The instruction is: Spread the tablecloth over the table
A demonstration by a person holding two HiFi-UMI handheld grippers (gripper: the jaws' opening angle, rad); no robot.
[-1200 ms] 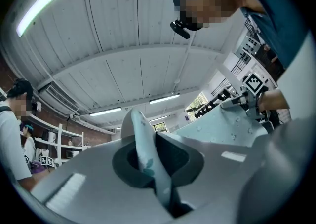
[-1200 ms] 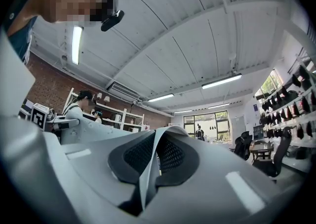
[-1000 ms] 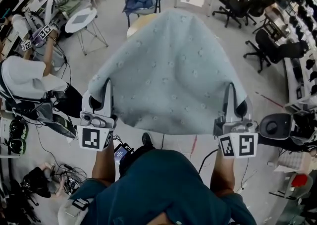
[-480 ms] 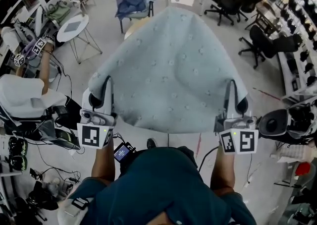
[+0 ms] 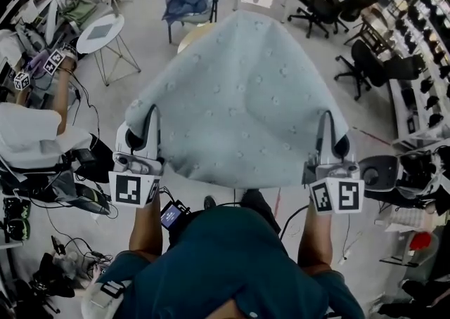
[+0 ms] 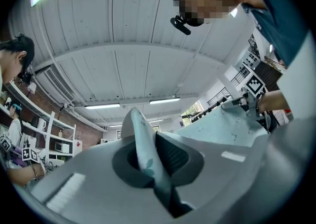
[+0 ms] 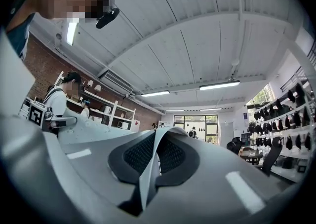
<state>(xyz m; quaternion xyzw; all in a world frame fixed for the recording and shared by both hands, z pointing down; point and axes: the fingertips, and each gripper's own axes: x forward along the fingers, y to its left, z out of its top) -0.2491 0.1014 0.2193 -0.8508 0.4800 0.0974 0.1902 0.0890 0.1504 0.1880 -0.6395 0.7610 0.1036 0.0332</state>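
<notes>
Both grippers were clamped shut on one pale blue-green fabric tablecloth. From the head view, the left gripper (image 5: 152, 116) and the right gripper (image 5: 325, 122), two grey plastic tools each carrying one cube with black-and-white square markers, pinched the two near corners of the tablecloth (image 5: 239, 96). It hung stretched between them and ran away from the person in a rounded, tent-like shape, its soft weave dotted with small raised tufts. Its far end lay over a round tan table (image 5: 188, 36), of which only a curved sliver of rim showed. Off to the left stood one small white round side table on thin metal legs (image 5: 98, 29), and several black office chairs (image 5: 320, 3) stood at the upper right. In the left gripper view, the left gripper (image 6: 149, 155) had its two dark dimpled pads pressed together on a thin upright fold of the tablecloth (image 6: 140, 136), while the rest of the cloth spread to the right toward the other gripper. In the right gripper view, the right gripper (image 7: 152, 161) likewise had two dark meshed pads closed on a narrow pale fold of the tablecloth (image 7: 148, 173), with the cloth stretching away to the left.
</notes>
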